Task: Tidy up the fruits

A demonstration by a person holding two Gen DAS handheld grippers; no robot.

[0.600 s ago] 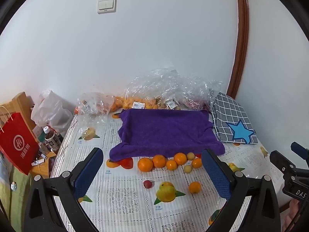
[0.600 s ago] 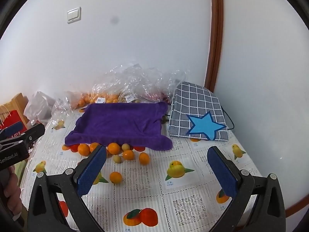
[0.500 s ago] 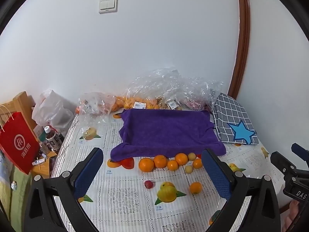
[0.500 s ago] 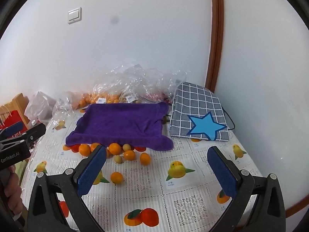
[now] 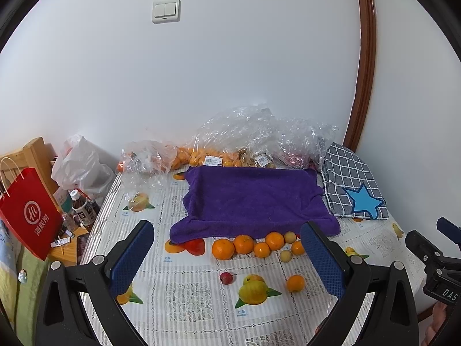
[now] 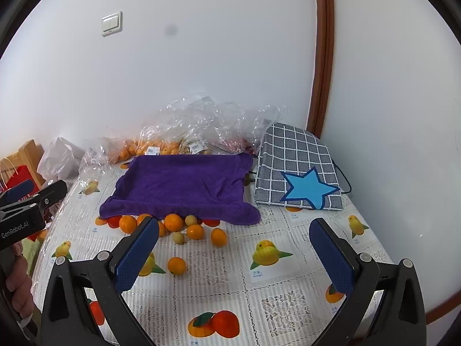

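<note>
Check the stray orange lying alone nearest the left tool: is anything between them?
Nothing visible. The lone round orange lies on bare fruit-print tablecloth, apart from the row along the purple towel. The small red fruit sits off to its left, outside a straight approach. The left tool is open and empty.

So both grippers hang over the counter [image 5: 201, 302]. Straight ahead of the left gripper [image 5: 227, 262] there's a row of oranges [image 5: 245, 245] along the near edge of the towel [image 5: 253, 199], with one stray orange [image 5: 295, 283] closer in. Plastic bags [image 5: 259, 141] sit behind the towel by the wall. The cushion [image 6: 299, 173] lies ahead of the right gripper [image 6: 236, 253], to the towel's right.
</note>
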